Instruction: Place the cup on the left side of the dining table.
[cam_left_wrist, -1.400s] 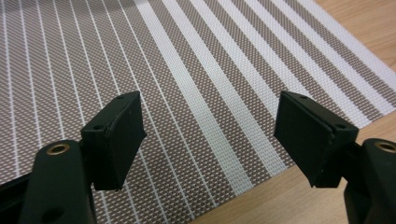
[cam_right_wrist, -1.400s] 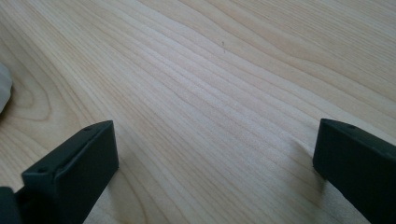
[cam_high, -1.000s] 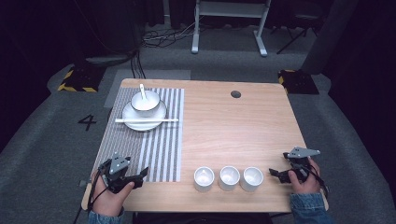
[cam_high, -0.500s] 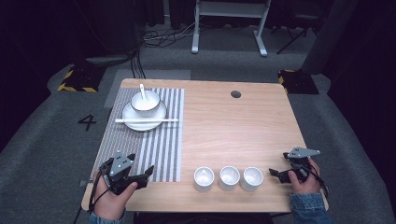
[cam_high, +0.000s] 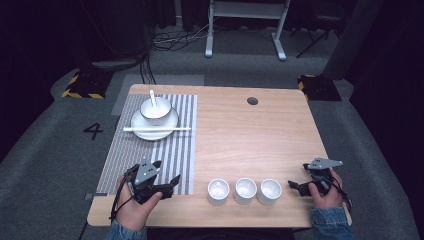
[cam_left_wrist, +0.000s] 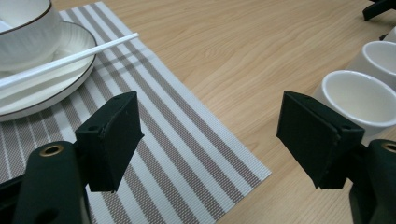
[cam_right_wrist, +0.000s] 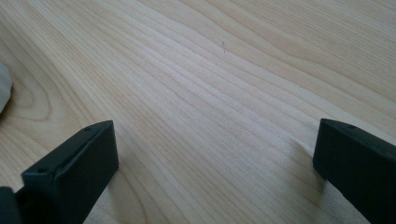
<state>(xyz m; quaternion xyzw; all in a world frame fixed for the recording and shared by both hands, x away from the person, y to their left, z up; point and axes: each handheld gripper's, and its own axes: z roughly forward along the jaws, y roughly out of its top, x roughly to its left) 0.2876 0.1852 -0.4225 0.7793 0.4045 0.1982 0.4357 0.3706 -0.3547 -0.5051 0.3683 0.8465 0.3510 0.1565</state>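
- The left claw (cam_high: 162, 187) stands wide with nothing between its jaws, low over the near right corner of the striped mat (cam_high: 150, 145); in the left gripper view that corner lies between the jaws.
- The right claw (cam_high: 295, 187) is wide too and holds nothing, hovering just to the right of the row of three white cups (cam_high: 244, 191), over bare wood.
- The cups stand to the right of the mat, near the person's edge of the surface (cam_high: 250, 140), each touching or almost touching its neighbour. The leftmost cup (cam_left_wrist: 357, 100) sits just beyond the left claw's right-hand jaw.
- Risk, as I judge it: if the left claw swings toward that cup with the jaws this wide, the outer jaw may strike the middle cup (cam_high: 245, 190) and shove the row toward the right claw.
- The cups are smooth and round; a pinch on the rim alone, off centre, could let one twist or slip out and tip.
- A low approach could catch the mat's corner, drag it and disturb the plate (cam_high: 154, 125) at the mat's far end, where the chopsticks (cam_high: 156, 129) lie loose across the plate and could roll off.
- The bowl (cam_high: 155, 111) with its spoon (cam_high: 153, 99) rests on that plate, so a tug on the mat would shake both.
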